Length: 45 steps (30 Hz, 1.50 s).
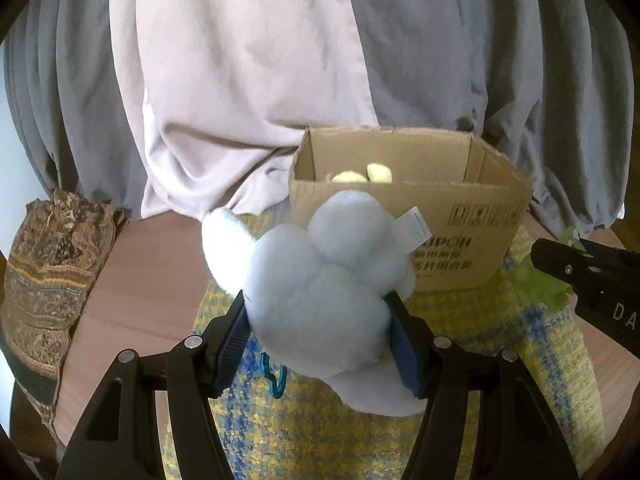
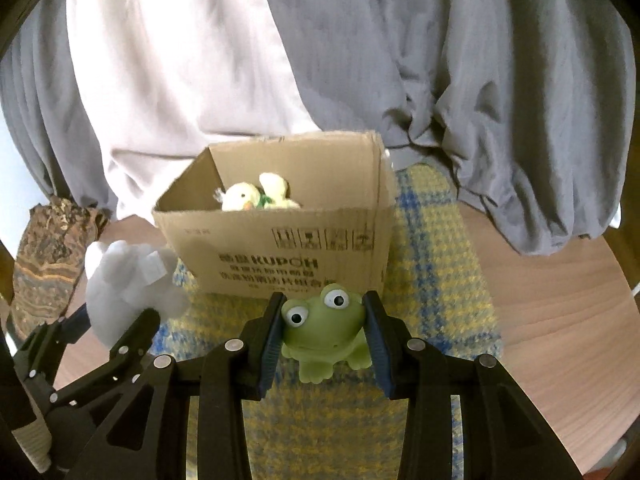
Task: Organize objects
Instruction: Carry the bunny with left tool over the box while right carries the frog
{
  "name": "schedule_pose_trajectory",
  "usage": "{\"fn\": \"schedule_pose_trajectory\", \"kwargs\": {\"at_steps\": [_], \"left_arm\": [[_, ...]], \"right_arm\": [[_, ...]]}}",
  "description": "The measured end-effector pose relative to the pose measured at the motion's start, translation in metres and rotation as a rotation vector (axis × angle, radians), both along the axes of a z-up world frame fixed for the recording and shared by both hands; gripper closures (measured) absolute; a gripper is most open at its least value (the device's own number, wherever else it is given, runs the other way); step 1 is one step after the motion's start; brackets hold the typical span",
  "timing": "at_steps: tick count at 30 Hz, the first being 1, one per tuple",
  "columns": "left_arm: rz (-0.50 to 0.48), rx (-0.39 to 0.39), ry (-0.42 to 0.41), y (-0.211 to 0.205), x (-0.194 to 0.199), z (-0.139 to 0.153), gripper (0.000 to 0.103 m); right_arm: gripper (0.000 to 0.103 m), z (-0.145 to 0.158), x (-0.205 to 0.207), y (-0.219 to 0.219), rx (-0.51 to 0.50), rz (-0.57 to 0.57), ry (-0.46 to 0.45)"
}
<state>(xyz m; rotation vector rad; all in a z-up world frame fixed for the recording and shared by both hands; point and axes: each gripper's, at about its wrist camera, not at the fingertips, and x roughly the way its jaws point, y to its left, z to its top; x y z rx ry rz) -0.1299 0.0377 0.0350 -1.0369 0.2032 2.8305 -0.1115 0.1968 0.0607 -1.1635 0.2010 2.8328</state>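
My left gripper (image 1: 320,316) is shut on a pale blue plush toy (image 1: 320,296), held above the mat in front of the cardboard box (image 1: 460,216). A white tag sticks out of the plush on its right. In the right wrist view my right gripper (image 2: 324,320) is shut on a green rubber frog (image 2: 322,330) with big white eyes, just short of the box's (image 2: 280,256) near wall. A cream plush duck (image 2: 256,196) lies inside the open box. The left gripper with the blue plush (image 2: 124,284) shows at the left of that view.
The box stands on a yellow and blue woven mat (image 2: 432,264) on a round wooden table (image 2: 560,300). Grey and pale pink curtains (image 1: 240,60) hang behind it. A folded patterned cloth (image 1: 48,272) lies at the table's left edge. A blue carabiner (image 1: 276,380) rests on the mat.
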Motion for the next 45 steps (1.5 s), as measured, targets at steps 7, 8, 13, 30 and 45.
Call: {"fn": "schedule_pose_trajectory", "kwargs": {"at_steps": [7,8,13,30,45], "left_arm": [[-0.006,0.007,0.033,0.005,-0.004,0.022,0.04],[-0.007,0.009,0.036,0.005,-0.005,0.023,0.04],[-0.015,0.012,0.053,0.008,-0.011,0.035,0.04],[-0.049,0.031,0.086,0.021,-0.044,0.072,0.04],[-0.093,0.032,0.023,0.034,-0.098,0.077,0.04]], "right_arm": [[0.064,0.022,0.001,0.003,0.002,-0.003,0.04],[0.064,0.024,0.001,0.003,0.002,-0.004,0.045],[0.064,0.034,-0.001,0.004,0.007,-0.007,0.065],[0.064,0.069,-0.024,0.01,0.022,-0.024,0.118],[0.064,0.072,-0.08,0.013,0.021,0.0,0.073]]}}
